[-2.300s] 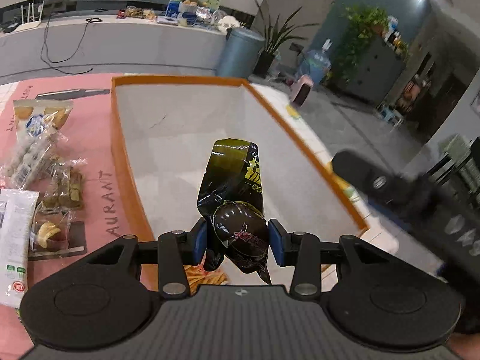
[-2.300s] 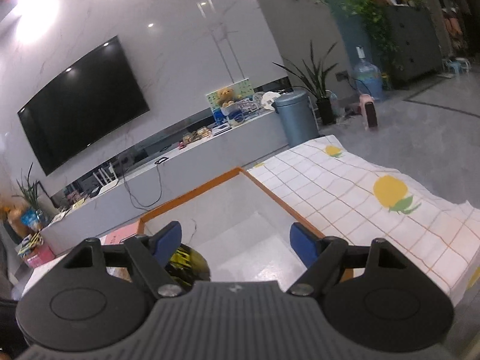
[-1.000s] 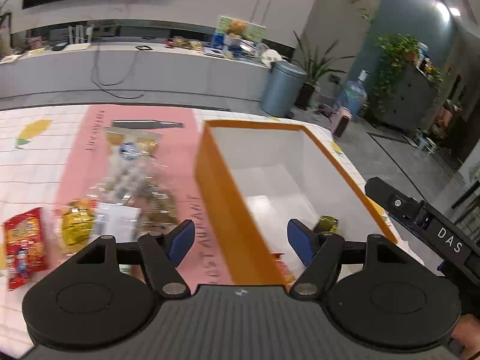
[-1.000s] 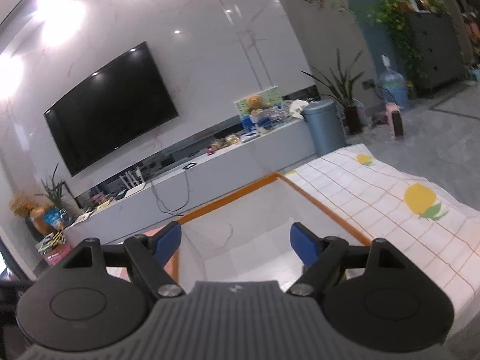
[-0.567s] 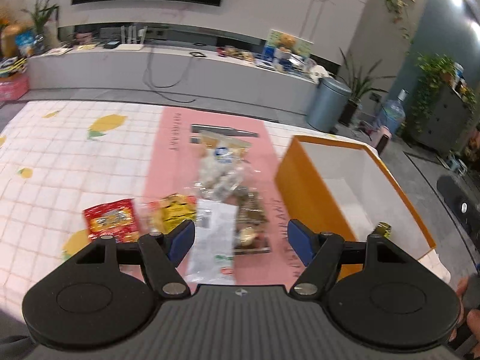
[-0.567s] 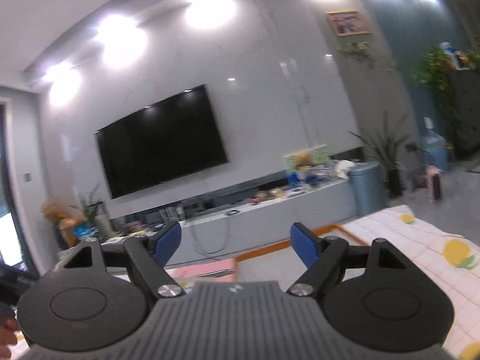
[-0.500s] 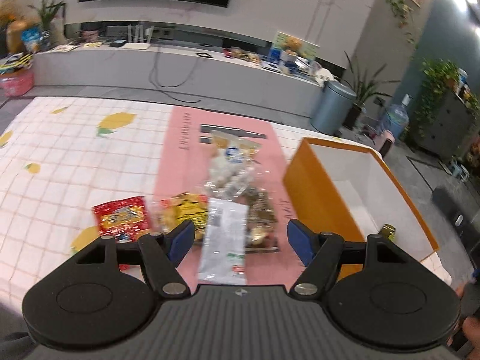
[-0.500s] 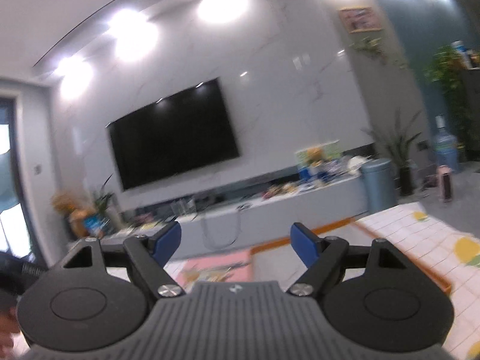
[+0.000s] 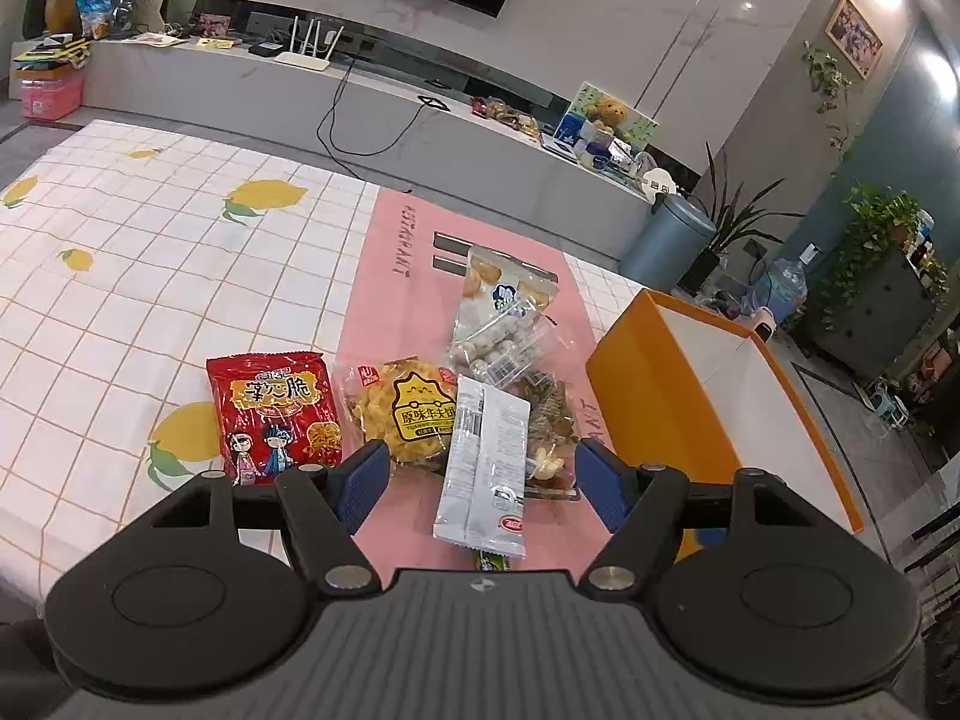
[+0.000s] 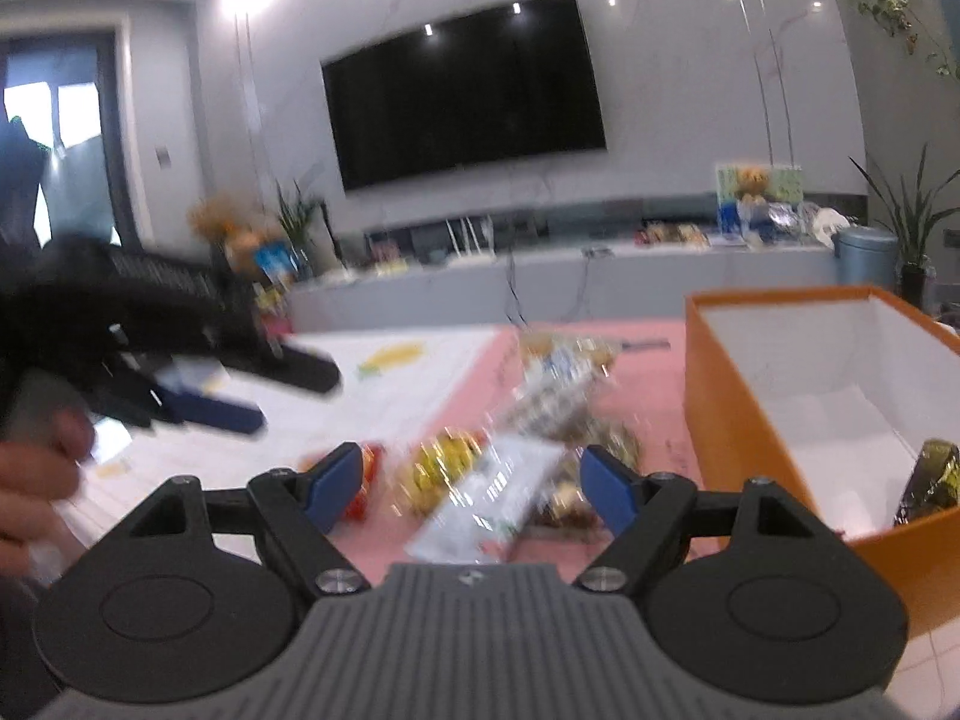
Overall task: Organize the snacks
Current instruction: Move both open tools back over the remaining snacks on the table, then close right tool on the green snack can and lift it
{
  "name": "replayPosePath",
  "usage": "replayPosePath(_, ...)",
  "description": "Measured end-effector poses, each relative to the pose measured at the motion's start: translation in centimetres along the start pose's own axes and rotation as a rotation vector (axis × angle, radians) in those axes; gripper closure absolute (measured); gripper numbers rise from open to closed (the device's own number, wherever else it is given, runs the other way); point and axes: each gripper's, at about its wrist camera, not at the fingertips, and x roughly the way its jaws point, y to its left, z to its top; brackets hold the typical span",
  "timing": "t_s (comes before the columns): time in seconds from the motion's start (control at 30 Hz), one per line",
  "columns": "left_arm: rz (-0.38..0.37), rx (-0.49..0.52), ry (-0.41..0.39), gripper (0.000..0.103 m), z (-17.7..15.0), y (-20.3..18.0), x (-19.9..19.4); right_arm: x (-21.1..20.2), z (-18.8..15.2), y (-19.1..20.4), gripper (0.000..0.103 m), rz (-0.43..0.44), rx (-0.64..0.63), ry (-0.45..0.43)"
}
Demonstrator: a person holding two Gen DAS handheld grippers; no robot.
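Left claw (image 9: pixel 477 477) jaws apart, empty, above snack pile on pink mat (image 9: pixel 384 306): red pkt (image 9: pixel 273 414), yellow pkt (image 9: pixel 408 411), white pkt (image 9: pixel 486 456), clear bag (image 9: pixel 501 315). Right claw (image 10: pixel 471 483) also apart, empty; view blurred. Orange box (image 9: pixel 672 396) just right of pile, dark pkt (image 10: pixel 927 483) inside.
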Motion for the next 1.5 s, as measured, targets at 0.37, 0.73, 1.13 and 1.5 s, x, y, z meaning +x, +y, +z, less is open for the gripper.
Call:
replayPosePath(0.37,-0.009,0.035,0.036,0.020,-0.7,1.1,3.6,5.3,-3.5,0.2,0.025,-0.066,-0.031,0.169)
replayPosePath(0.73,0.024,0.021,0.135,0.020,-2.3,1.8,6.4,9.3,-6.1,1.4,0.035,-0.124,-0.029,0.223)
replayPosePath(1.13,0.055,0.043,0.179,0.020,-3.6,1.2,8.0,9.8,-6.1,2.5,0.082,-0.117,-0.161,0.216)
replayPosePath(1.5,0.067,-0.007,0.211,0.020,-3.7,2.1,8.8,8.7,-6.2,1.9,0.080,-0.111,-0.105,0.260)
